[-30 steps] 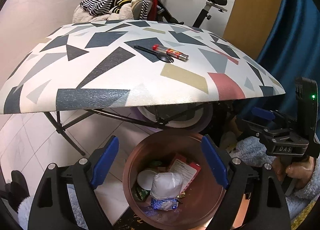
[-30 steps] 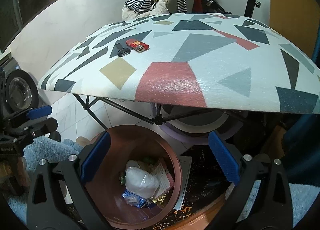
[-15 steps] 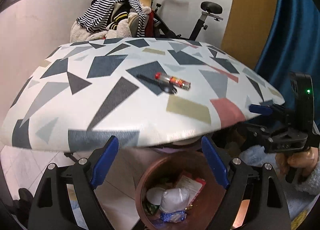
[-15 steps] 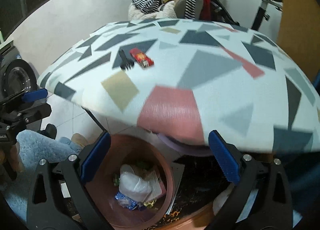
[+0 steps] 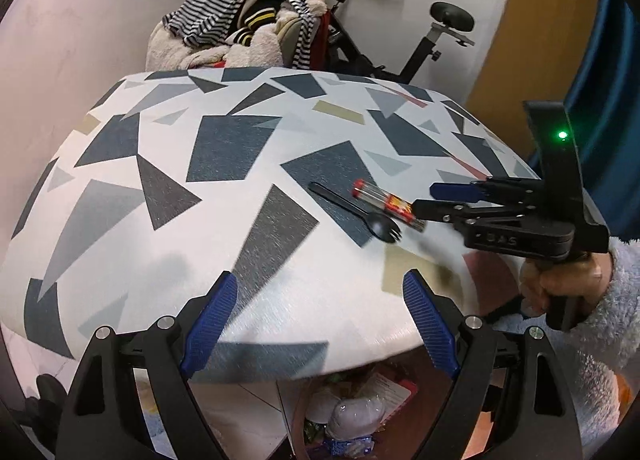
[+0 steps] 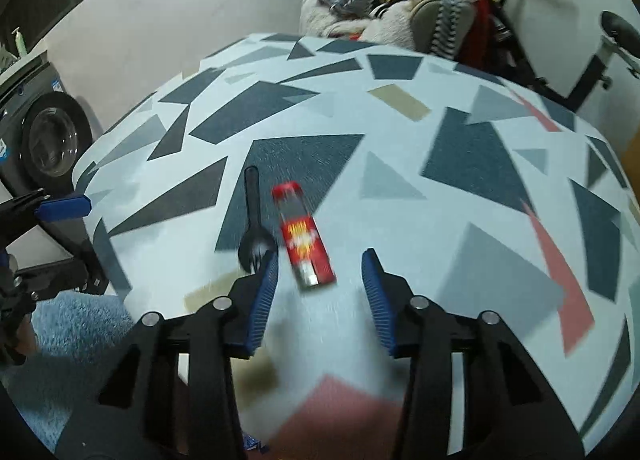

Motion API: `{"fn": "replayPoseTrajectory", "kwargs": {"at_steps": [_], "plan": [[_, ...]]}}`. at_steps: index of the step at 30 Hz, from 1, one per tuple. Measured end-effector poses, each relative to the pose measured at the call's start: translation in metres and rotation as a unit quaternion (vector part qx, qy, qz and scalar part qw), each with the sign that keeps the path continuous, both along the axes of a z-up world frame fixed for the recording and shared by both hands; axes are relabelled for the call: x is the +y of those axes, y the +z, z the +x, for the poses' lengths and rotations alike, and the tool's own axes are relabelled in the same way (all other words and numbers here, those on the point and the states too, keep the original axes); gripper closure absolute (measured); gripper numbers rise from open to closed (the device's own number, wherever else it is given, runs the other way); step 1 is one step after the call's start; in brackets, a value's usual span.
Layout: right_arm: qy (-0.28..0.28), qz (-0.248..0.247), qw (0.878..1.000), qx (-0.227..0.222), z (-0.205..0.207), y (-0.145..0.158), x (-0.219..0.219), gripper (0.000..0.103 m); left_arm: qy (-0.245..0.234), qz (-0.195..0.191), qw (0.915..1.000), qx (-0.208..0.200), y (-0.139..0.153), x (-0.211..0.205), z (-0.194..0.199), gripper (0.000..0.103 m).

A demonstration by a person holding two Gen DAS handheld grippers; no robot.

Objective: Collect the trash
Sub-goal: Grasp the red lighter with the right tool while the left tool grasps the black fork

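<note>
Ok, left wrist view: left gripper point(image 5: 316, 324) jaws wide apart, empty, over table point(image 5: 168, 244); bin point(image 5: 360, 416) below the edge. Right wrist view: right gripper point(image 6: 320, 292) closing, red wrapper point(image 6: 304, 238) between pads, untouched; black spork point(image 6: 253, 227) beside it.

A home: washing machine point(image 6: 48, 139), exercise bike point(image 5: 400, 39), heaped clothes point(image 5: 240, 31).

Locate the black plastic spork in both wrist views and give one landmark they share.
Left wrist view: the black spork lies right of centre on the patterned table, tines toward the right gripper.
Right wrist view: the spork lies left of centre, just beyond the right gripper's left finger.
Shared landmark: the red wrapper beside it.
</note>
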State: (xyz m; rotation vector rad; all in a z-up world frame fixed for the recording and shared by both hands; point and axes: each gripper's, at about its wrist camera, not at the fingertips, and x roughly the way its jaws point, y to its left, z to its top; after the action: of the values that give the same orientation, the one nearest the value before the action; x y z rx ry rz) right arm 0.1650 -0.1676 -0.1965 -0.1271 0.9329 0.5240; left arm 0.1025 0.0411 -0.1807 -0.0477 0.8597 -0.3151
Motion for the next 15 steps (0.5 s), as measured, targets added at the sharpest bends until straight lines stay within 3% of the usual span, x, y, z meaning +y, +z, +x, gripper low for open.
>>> {"fn": "replayPoseTrajectory", "kwargs": {"at_steps": [5, 9, 15], "plan": [[0.02, -0.019, 0.999, 0.02, 0.017, -0.011, 0.018, 0.065, 0.017, -0.021, 0.9995, 0.019, -0.004, 0.008, 0.018, 0.02], [0.027, -0.035, 0.999, 0.011, 0.02, -0.015, 0.028, 0.066, 0.03, -0.041, 0.998, 0.037, -0.01, 0.012, 0.03, 0.02], [0.033, -0.042, 0.999, 0.003, 0.019, -0.013, 0.026, 0.076, 0.04, -0.063, 0.9953, 0.062, -0.016, 0.007, 0.045, 0.025]]}}
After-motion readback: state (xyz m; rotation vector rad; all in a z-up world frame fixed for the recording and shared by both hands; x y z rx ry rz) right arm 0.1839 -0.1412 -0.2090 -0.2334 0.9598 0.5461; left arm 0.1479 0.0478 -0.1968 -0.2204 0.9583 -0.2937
